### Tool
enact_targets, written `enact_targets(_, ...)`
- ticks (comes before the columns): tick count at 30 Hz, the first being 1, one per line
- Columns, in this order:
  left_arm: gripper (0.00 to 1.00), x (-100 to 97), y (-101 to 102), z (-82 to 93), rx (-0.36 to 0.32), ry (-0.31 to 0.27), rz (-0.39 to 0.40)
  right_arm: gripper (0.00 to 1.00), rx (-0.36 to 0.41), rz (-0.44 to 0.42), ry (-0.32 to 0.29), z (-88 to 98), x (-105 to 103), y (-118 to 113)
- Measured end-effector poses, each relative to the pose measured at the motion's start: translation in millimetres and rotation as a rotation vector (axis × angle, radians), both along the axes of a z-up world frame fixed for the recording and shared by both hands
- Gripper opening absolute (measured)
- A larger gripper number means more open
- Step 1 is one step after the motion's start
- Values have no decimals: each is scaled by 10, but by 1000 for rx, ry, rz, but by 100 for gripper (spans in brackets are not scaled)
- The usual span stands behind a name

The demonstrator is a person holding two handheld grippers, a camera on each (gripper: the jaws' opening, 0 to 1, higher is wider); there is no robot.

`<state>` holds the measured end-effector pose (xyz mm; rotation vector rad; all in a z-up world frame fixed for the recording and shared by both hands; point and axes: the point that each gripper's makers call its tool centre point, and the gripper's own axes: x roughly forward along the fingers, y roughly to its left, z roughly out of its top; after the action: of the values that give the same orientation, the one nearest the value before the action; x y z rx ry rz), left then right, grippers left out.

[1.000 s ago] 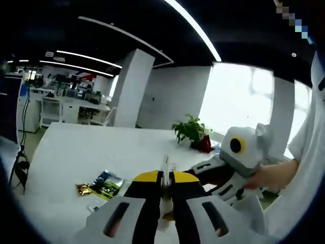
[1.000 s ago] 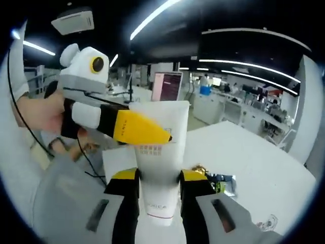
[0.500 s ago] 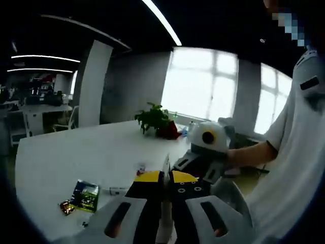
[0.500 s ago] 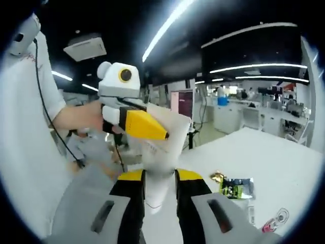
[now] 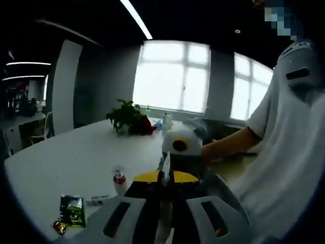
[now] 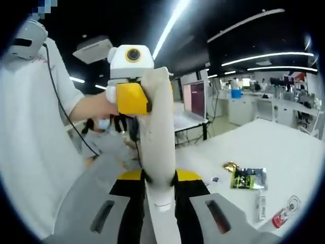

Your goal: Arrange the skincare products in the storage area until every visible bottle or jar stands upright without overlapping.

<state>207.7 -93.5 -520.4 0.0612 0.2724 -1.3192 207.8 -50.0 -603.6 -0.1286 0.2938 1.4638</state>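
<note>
Both tongs clench one white tube (image 6: 158, 147), long axis upright at frame centre: right tongs (image 6: 158, 179) low, left tongs (image 6: 133, 99) high.

Dim, perhaps motion-blurred; glaring windows (image 5: 172, 76), fisheye-warped edges.

A big white table (image 5: 66, 162)
On it: a plant (image 5: 124, 116), a small bottle (image 5: 119, 179), a green packet (image 5: 71, 210).
</note>
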Motion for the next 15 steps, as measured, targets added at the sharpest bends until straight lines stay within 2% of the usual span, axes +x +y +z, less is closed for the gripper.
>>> enact_targets(2,3,-37,-81,-60,48,-30,-23,19,-22,2,-11,-45,2,-37)
enact_targets(7,4,7,-153,-250,145,-59,-44,19,-104,2,-37,-232,58,-138)
enact_targets(9,4,0,-198,-313,174,-60,-45,19,-126,3,-42,-300,83,-162)
enact_targets(12,4,29,-214,-499,278,-65,-51,19,-174,-6,-48,-465,130,-197)
enact_targets(15,4,69,-263,-642,314,-62,-73,19,-207,-10,-54,-608,153,-208)
